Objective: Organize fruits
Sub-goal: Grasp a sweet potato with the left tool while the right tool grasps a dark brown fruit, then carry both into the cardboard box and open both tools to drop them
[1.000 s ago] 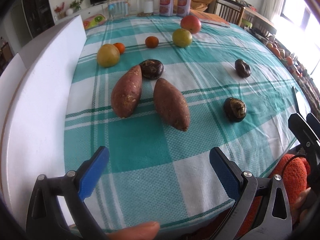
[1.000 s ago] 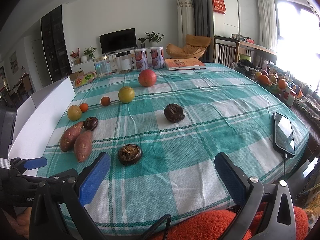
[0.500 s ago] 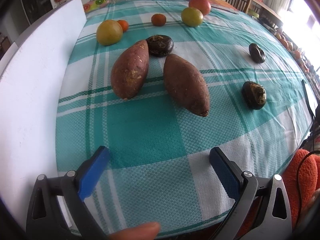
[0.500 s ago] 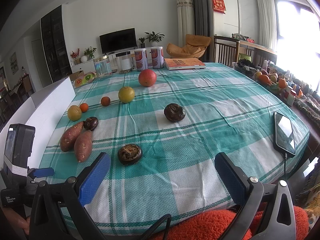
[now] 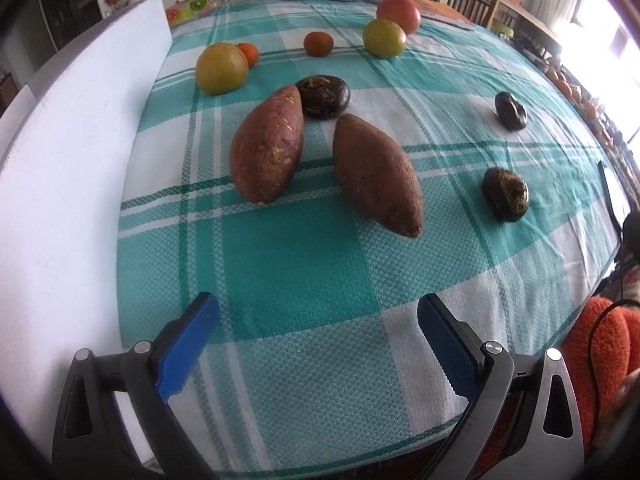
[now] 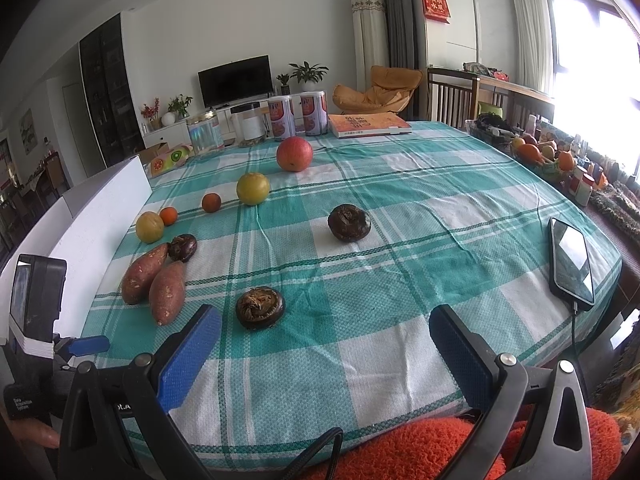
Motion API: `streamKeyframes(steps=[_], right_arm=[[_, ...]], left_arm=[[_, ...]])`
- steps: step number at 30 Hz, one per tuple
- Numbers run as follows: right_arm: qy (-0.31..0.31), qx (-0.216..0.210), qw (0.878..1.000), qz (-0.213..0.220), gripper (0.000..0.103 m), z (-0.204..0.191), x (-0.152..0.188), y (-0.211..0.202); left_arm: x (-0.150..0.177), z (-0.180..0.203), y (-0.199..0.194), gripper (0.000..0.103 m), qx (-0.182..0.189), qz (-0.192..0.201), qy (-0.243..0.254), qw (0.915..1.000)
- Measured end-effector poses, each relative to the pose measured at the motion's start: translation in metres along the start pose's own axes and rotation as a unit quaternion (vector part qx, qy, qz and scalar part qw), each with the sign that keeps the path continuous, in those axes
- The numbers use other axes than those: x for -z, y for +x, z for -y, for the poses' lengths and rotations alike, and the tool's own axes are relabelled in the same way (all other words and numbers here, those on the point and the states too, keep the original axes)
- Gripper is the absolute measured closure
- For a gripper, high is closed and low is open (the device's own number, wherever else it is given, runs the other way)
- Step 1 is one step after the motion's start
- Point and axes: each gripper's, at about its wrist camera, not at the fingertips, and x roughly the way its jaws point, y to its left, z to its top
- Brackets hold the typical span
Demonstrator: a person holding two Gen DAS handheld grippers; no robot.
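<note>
Two sweet potatoes lie side by side on the teal checked tablecloth, the left one (image 5: 267,148) and the right one (image 5: 378,172); both show in the right wrist view (image 6: 154,280). Three dark round fruits lie apart: one behind the potatoes (image 5: 323,96), one near (image 5: 505,194), one farther right (image 5: 510,110). Two yellow-green fruits (image 5: 221,67) (image 5: 384,38), two small oranges (image 5: 318,43) (image 5: 249,53) and a red apple (image 5: 399,14) sit farther back. My left gripper (image 5: 316,320) is open and empty, low in front of the potatoes. My right gripper (image 6: 326,328) is open and empty near the front edge.
A white foam board (image 5: 76,152) stands along the table's left side. A phone (image 6: 571,264) on a cable lies at the right edge. Cans (image 6: 296,114), jars and a book (image 6: 368,125) stand at the back. A fruit basket (image 6: 538,156) sits at the right.
My left gripper has moved forward and lower toward the two sweet potatoes, which now look larger. My right gripper has stayed still. Both stay open.
</note>
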Motion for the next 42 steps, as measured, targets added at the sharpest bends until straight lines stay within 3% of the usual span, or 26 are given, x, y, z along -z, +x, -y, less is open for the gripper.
streamKeyframes(steps=[3, 6, 10, 19, 21, 22, 23, 26, 30, 32, 34, 35, 37, 39, 42], right_arm=[[0.004, -0.003, 1.000, 0.000, 0.000, 0.000, 0.001, 0.000], [0.007, -0.006, 1.000, -0.001, 0.000, 0.002, 0.000, 0.000], [0.010, -0.007, 1.000, 0.000, 0.000, 0.002, 0.000, 0.000], [0.031, -0.018, 0.999, 0.000, 0.000, 0.008, 0.001, -0.002], [0.039, -0.024, 0.999, -0.003, 0.000, 0.014, 0.000, -0.001], [0.045, -0.028, 0.999, -0.006, 0.000, 0.019, 0.000, 0.001], [0.054, -0.035, 0.998, -0.011, 0.000, 0.022, -0.001, 0.003], [0.077, -0.079, 0.992, -0.064, 0.000, 0.029, -0.008, 0.022], [0.023, -0.152, 0.973, -0.174, 0.001, 0.002, -0.016, 0.065], [-0.004, -0.141, 0.972, -0.187, 0.019, -0.014, -0.023, 0.081], [-0.034, -0.128, 0.970, -0.206, 0.022, -0.030, -0.026, 0.101], [-0.043, -0.131, 0.965, -0.221, 0.030, -0.036, -0.026, 0.110], [-0.066, -0.114, 0.963, -0.236, 0.059, -0.044, -0.021, 0.119], [-0.070, -0.106, 0.965, -0.230, 0.059, -0.047, -0.019, 0.114], [-0.031, -0.129, 0.966, -0.222, 0.059, -0.041, -0.025, 0.095]], left_arm=[[-0.025, -0.011, -0.036, 0.003, 0.025, 0.066, -0.008, 0.9975], [-0.057, -0.018, -0.056, 0.003, 0.039, 0.092, 0.015, 0.9949], [-0.089, -0.023, -0.033, 0.004, 0.010, 0.049, 0.042, 0.9979], [-0.088, -0.032, 0.027, 0.007, -0.010, -0.026, 0.025, 0.9993], [-0.086, -0.035, 0.034, 0.033, -0.004, -0.038, 0.020, 0.9991], [-0.085, -0.036, 0.039, 0.053, 0.016, -0.051, 0.010, 0.9985], [-0.084, -0.037, 0.041, 0.060, 0.025, -0.058, 0.001, 0.9980], [-0.080, -0.030, 0.038, 0.060, 0.004, -0.045, 0.021, 0.9988], [-0.071, -0.036, 0.027, 0.061, 0.029, -0.036, -0.002, 0.9989], [-0.066, -0.038, 0.015, 0.061, 0.039, -0.025, -0.010, 0.9989], [-0.061, -0.039, 0.002, 0.061, 0.055, -0.015, -0.017, 0.9982], [-0.059, -0.039, -0.006, 0.061, 0.064, -0.010, -0.019, 0.9978], [-0.053, -0.039, -0.025, 0.061, 0.083, 0.002, -0.023, 0.9963], [-0.047, -0.042, -0.048, 0.061, 0.112, 0.016, -0.032, 0.9930], [-0.033, -0.047, -0.086, 0.061, 0.164, 0.034, -0.048, 0.9847]])
